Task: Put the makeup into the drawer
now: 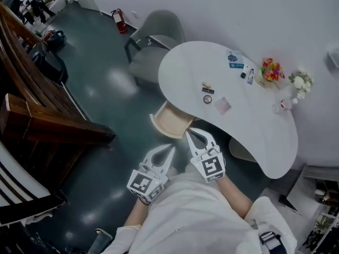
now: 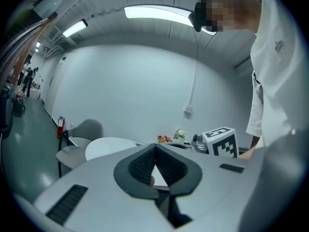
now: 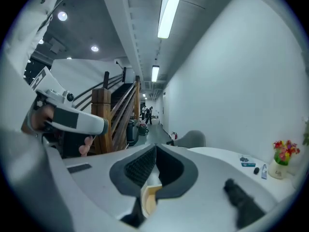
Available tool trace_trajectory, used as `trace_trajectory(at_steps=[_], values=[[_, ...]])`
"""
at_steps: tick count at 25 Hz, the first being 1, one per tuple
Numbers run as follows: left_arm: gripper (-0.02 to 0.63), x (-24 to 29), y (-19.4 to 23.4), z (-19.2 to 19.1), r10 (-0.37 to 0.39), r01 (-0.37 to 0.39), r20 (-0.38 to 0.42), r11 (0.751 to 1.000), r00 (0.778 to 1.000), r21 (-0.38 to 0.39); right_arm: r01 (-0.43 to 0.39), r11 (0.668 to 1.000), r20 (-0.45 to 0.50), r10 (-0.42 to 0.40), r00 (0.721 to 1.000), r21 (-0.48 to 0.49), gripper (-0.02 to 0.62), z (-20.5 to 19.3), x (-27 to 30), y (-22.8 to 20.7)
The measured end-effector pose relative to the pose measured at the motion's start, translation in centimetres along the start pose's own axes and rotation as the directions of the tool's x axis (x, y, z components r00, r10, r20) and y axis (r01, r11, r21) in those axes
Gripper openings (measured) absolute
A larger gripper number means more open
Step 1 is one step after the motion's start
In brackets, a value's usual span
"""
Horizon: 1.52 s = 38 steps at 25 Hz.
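The pale wooden drawer [image 1: 168, 121] pokes out only partway, its back lost under the white rounded table [image 1: 249, 126]. The small makeup pieces [image 1: 207, 91] on top are too tiny to tell apart. The grey padded chair [image 1: 151, 46] is partly covered by the table's edge. In the right gripper view, a dark blurred shape [image 3: 243, 204] at lower right can't be identified.

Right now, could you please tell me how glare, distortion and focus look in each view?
Head view: sharp, with soft glare patches on the glossy dark floor; the white table is evenly lit. Left gripper view: fisheye curves the ceiling light, corners vignette black. Right gripper view: same curvature; nearest foreground is blurred.
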<state>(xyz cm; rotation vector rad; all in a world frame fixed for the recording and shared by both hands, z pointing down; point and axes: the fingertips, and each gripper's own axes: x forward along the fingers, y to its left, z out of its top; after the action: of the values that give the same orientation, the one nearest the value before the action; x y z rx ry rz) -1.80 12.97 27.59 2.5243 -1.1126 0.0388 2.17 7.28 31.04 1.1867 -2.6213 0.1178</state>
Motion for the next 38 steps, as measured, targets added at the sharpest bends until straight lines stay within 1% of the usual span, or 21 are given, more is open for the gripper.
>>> trace_trajectory(at_steps=[5,8,12,18,24,30,33,38], values=[[0.009,1.9,-2.1,-0.3,-0.027,0.027,-0.016,0.999,1.0,0.026,-0.028,1.0,-0.01,0.028,1.0,0.014,0.014,0.0,-3.0,-1.1],[0.009,2.6,-2.5,-0.5,-0.028,0.029,-0.024,0.999,0.999,0.031,-0.014,0.999,-0.022,0.015,1.0,0.04,0.014,-1.0,-4.6,-1.8],[0.009,3.9,-2.9,-0.9,-0.037,0.038,-0.039,0.999,0.999,0.038,0.017,0.999,-0.058,-0.015,0.998,0.046,0.015,-2.0,-5.9,-3.3],[0.009,5.4,-3.4,-1.2,-0.038,0.041,-0.062,0.998,0.997,0.048,0.061,0.996,-0.058,-0.057,0.997,0.06,0.015,-1.7,-6.6,-5.2],[0.009,6.3,-4.0,-1.9,-0.038,0.043,-0.093,0.997,0.995,0.061,0.039,0.996,-0.062,-0.035,0.997,0.075,0.015,-2.8,-6.8,-5.3],[0.009,6.8,-4.1,-1.8,-0.029,0.034,-0.079,0.998,0.996,0.054,0.033,0.997,-0.079,-0.027,0.996,0.075,0.015,-3.2,-7.0,-5.9],[0.009,7.3,-4.3,-1.9,-0.027,0.033,-0.084,0.997,0.996,0.066,0.042,0.997,-0.092,-0.035,0.995,0.069,0.015,-3.7,-7.1,-6.6],[0.009,8.5,-4.9,-2.1,-0.036,0.04,-0.079,0.998,0.996,0.055,0.049,0.997,-0.117,-0.041,0.992,0.066,0.015,-4.5,-7.6,-8.2]])
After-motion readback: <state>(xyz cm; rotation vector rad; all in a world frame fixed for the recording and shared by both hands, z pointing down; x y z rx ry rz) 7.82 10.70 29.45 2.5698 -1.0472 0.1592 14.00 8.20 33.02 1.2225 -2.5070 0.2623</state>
